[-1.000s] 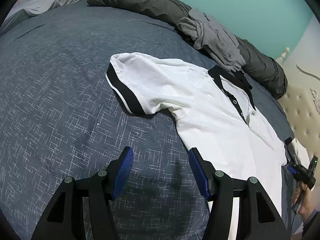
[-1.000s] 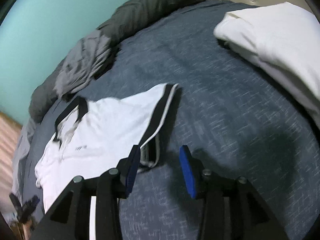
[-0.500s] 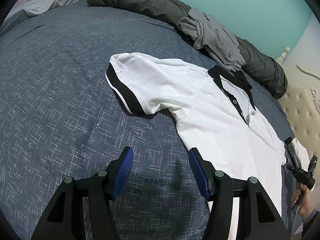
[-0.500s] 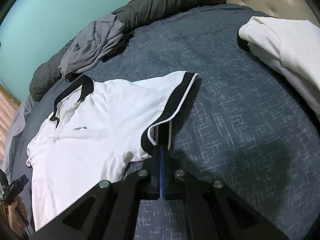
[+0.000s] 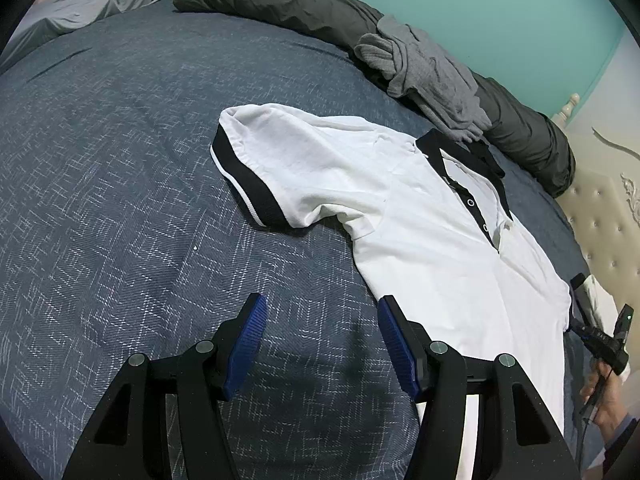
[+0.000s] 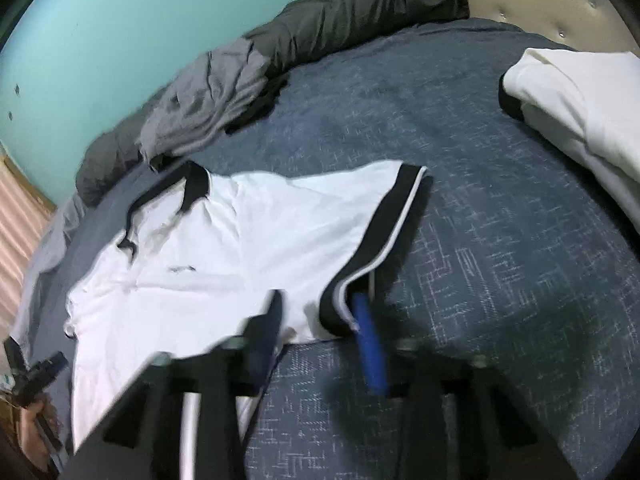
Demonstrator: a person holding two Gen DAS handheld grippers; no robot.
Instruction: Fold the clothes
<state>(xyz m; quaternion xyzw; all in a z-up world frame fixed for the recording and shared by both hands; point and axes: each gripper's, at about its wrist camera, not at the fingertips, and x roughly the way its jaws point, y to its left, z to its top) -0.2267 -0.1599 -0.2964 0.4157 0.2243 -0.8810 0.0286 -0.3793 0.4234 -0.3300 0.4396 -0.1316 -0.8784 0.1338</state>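
Teal wall and a tufted headboard frame the dark blue bed cover [image 5: 120, 208] that everything lies on.

Left wrist view: my left tongs [image 5: 320, 336] hang apart with nothing between them, over bare cover at bottom centre. The white polo shirt [image 5: 432, 240] lies face up to the right and above, its long axis running from the black collar at upper right down to the lower right edge behind my right-hand finger. One black-cuffed sleeve [image 5: 256, 168] sticks out toward frame centre, well apart from the tongs. A grey garment [image 5: 424, 76] sits crumpled on the dark rolled duvet [image 5: 280, 4] behind. At far right a hand holds the other tool.

Right wrist view, somewhat blurred: my right tongs [image 6: 320, 320] have just been opening again and now stand apart, straddling the lower corner of the other sleeve [image 6: 384, 232]; the blue pad sits right at the cuff, but I judge nothing is pinched. This arm is much the nearer to cloth, so I'd expect the next fold to start at this sleeve.

Only this view shows the folded white clothes [image 6: 580, 112] at upper right; only the left shows the shirt's button placket.
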